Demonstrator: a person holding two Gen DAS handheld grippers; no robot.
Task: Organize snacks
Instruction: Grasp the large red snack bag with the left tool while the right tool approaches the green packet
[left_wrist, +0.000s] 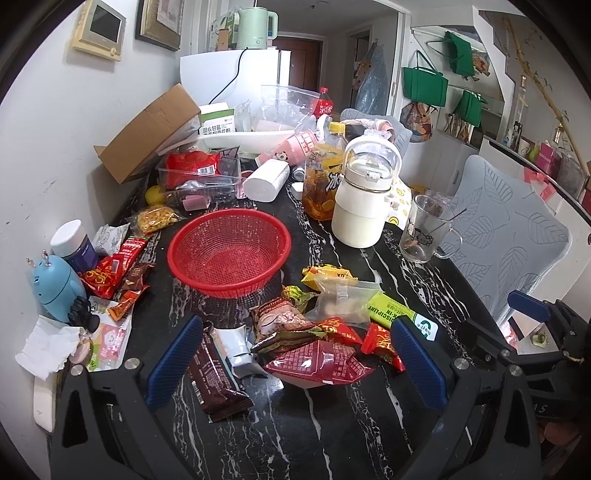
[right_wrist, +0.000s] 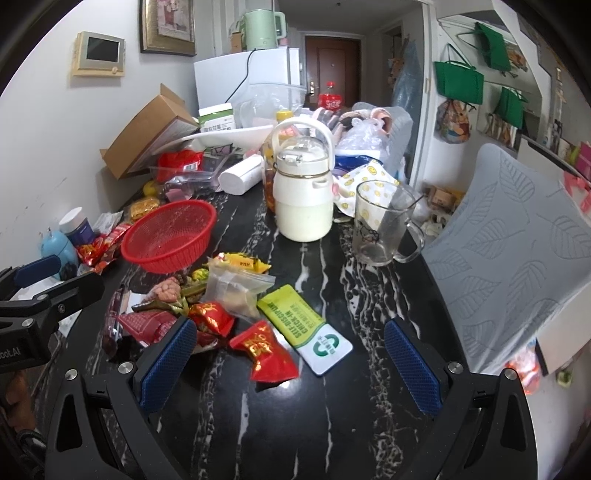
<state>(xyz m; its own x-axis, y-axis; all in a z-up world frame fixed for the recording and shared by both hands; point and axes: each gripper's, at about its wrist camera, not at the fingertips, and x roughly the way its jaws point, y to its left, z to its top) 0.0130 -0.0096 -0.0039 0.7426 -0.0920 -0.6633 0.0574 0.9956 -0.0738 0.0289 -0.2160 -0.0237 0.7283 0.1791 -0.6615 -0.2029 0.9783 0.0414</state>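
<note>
Both tongs released, left tongs (left_wrist: 295, 362) and right tongs (right_wrist: 291, 365) hovering over snack packets (left_wrist: 314, 339) strewn at six o'clock of empty red basket (left_wrist: 229, 251) on desk (left_wrist: 332, 424), likely basket-bound.

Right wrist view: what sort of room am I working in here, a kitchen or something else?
Most likely the dining corner of a small flat, not a kitchen proper. A black marble table with a chair beside it, a white fridge topped by a green kettle, and an entrance door down the hall.
</note>
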